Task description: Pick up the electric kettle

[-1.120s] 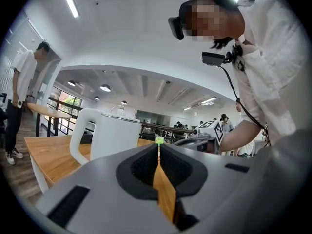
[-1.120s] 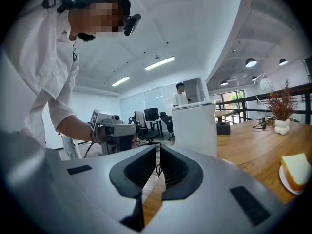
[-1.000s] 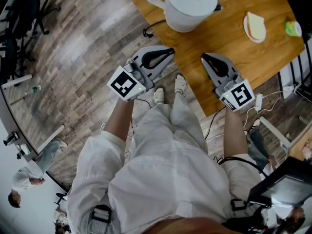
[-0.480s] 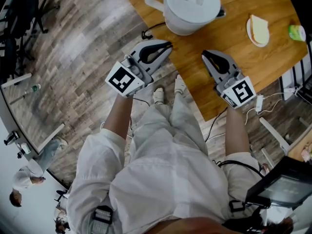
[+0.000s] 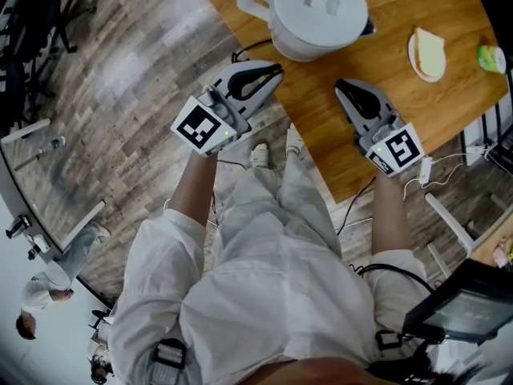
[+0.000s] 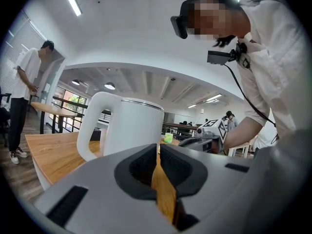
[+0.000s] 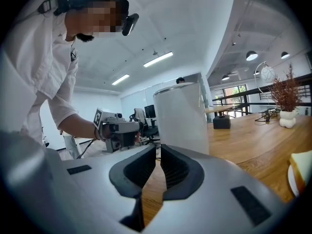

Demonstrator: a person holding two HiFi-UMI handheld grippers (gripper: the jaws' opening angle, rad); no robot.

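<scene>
A white electric kettle (image 5: pixel 309 10) with a looped handle stands on the wooden table (image 5: pixel 401 87) near its left edge. The left gripper view shows the kettle (image 6: pixel 126 128) just ahead, handle to the left. In the right gripper view its body (image 7: pixel 181 117) rises straight in front. My left gripper (image 5: pixel 275 72) sits shut at the table's edge, a short way below the kettle, holding nothing. My right gripper (image 5: pixel 343 87) is shut over the tabletop, to the kettle's lower right, also with nothing in it.
A small plate with a slice of food (image 5: pixel 426 54) and a green object (image 5: pixel 490 57) lie on the table's right side. A black cord (image 5: pixel 248 50) trails from the kettle off the table edge. Chairs and a standing person (image 6: pixel 24 89) are off to the left.
Both grippers have crept a little toward the kettle and slightly lower. Their jaws stay shut.
</scene>
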